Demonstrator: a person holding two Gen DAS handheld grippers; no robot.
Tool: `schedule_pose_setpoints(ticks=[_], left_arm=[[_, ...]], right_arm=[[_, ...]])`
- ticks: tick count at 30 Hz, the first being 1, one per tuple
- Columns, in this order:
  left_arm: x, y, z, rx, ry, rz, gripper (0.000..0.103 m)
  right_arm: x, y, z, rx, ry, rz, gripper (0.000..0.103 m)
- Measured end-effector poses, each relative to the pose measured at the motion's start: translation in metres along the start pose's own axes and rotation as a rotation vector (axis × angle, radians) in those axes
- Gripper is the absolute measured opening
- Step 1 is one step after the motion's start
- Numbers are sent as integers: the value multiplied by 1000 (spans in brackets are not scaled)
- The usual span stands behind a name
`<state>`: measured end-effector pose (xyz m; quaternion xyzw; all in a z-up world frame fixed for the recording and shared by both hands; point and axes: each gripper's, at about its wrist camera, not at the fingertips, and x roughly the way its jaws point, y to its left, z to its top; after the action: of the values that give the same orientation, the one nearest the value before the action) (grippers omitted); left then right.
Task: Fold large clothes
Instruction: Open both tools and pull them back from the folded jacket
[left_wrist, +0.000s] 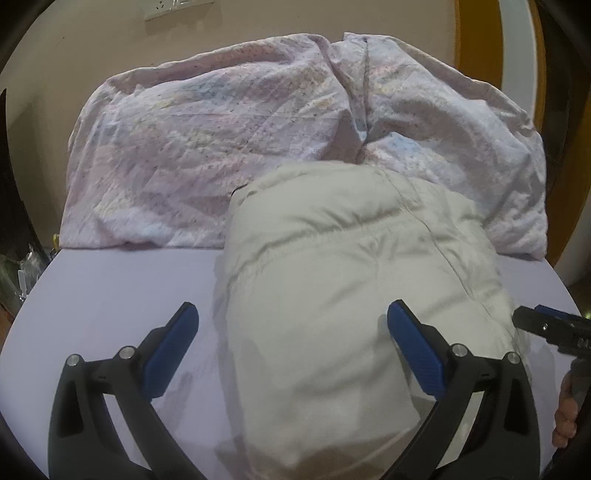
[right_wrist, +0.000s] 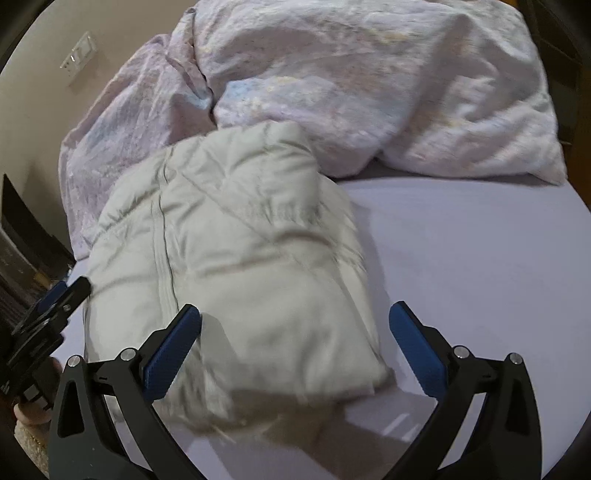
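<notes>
Jacket folded, both grippers spread wide, holding nothing.
Padded jacket (left_wrist: 332, 295) sits as a compact bundle on the bed sheet (left_wrist: 110, 288), duvet (left_wrist: 203, 147) at 12 o'clock; left gripper (left_wrist: 291, 343) and right gripper (right_wrist: 295, 343) straddle it, likely to tidy.

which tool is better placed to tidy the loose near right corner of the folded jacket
Right. The right tool is open with the jacket corner between its fingers. The left tool sits open over the jacket's left side.
</notes>
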<state>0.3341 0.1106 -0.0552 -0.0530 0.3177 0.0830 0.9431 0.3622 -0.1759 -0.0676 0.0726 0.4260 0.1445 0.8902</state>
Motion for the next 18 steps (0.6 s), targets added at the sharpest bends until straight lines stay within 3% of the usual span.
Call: schedule_pose_setpoints(ticks=[8,13,18], left_arm=[[-68,-10,-46,43,6,-24,101],[-104,-12,-76,25,32,-85,101],[-127,-14,-98,25,60,-57,101]], right_arm=[[-48,22,-50,-104,0,-46,102],[-78,34,-78,-147,13,-30,102],[-105,34,-101,-136,18,-7,102]])
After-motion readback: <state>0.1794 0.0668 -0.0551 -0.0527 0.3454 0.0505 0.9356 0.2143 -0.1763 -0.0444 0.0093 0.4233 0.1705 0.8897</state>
